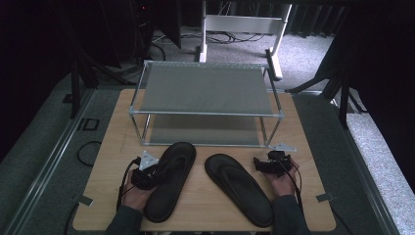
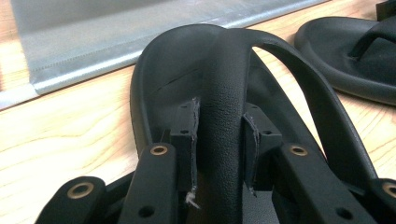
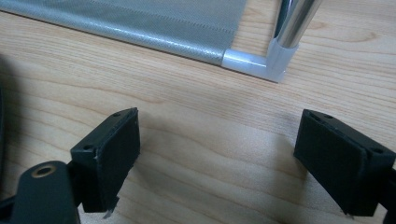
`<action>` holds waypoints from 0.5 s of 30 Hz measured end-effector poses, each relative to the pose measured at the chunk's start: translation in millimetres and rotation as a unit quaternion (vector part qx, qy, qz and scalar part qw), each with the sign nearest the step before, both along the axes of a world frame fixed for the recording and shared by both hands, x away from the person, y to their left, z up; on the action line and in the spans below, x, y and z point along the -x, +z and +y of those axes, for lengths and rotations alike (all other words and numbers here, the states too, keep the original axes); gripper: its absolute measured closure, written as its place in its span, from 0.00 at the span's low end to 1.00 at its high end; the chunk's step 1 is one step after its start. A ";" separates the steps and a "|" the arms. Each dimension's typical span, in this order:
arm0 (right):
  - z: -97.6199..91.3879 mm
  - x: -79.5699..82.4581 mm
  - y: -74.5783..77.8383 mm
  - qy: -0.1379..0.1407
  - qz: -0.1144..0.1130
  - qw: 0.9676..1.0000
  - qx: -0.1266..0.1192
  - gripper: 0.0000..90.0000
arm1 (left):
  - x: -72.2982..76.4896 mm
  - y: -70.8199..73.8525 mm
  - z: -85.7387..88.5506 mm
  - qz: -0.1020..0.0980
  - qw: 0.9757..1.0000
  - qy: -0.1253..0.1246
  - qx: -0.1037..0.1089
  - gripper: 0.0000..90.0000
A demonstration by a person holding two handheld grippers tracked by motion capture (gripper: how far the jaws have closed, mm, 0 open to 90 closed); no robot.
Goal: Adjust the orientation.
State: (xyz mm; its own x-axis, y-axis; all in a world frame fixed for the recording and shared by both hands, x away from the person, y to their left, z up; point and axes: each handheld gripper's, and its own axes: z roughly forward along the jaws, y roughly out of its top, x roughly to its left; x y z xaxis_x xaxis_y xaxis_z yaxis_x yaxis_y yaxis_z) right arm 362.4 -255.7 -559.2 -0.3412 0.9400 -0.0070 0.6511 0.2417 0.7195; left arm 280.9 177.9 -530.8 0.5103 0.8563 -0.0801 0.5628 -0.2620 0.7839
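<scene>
Right now my left tool [image 2: 219, 140] is pinching the strap [image 2: 224, 93] of the left flip-flop [image 1: 170, 178], its pads pressed against either side of that thick black band. My right tool [image 3: 219, 158] stands spread wide over bare wood with nothing between its pads, just beside the right flip-flop [image 1: 238, 187]. Both flip-flops lie flat on the surface [image 1: 205, 200], toes pointing toward the two-tier shoe rack [image 1: 205, 88] that stands at the far side, close to their tips.

What could go wrong, as I judge it: the strap is rounded and rubbery, so when I lift, the sole may swing down from that one hold and twist, or the strap may slide through the pads. A dangling sole could catch the lower tier's front rail instead of sliding in. My right tool sits near the rack's corner post [image 3: 294, 28] and could knock it if I reach carelessly.

The left gripper view shows the pinch itself, the strap squeezed between the pads, which the high view blurs into a dark mass. The high view gives both flip-flops and the whole rack together. The right gripper view shows the rack's corner joint and the gap at my pads.
</scene>
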 end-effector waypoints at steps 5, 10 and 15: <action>0.0 0.0 0.0 0.000 0.000 1.000 0.000 0.16 | -0.8 3.0 -2.5 -0.004 1.000 0.003 -0.002 0.78; 0.0 0.0 0.0 0.000 0.000 1.000 0.000 0.16 | -1.7 5.2 -4.0 -0.006 1.000 0.004 0.001 0.79; 0.1 0.1 0.0 0.000 0.000 1.000 0.000 0.16 | -4.9 7.5 -9.4 -0.013 1.000 0.007 0.003 0.79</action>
State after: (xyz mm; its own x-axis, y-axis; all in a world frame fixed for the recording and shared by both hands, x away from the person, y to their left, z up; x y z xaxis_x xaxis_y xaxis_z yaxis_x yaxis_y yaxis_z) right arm 362.4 -255.6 -559.2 -0.3411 0.9400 -0.0070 0.6512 0.2417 0.7194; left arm 285.8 168.6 -523.3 0.4997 0.8632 -0.0725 0.5453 -0.2484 0.8006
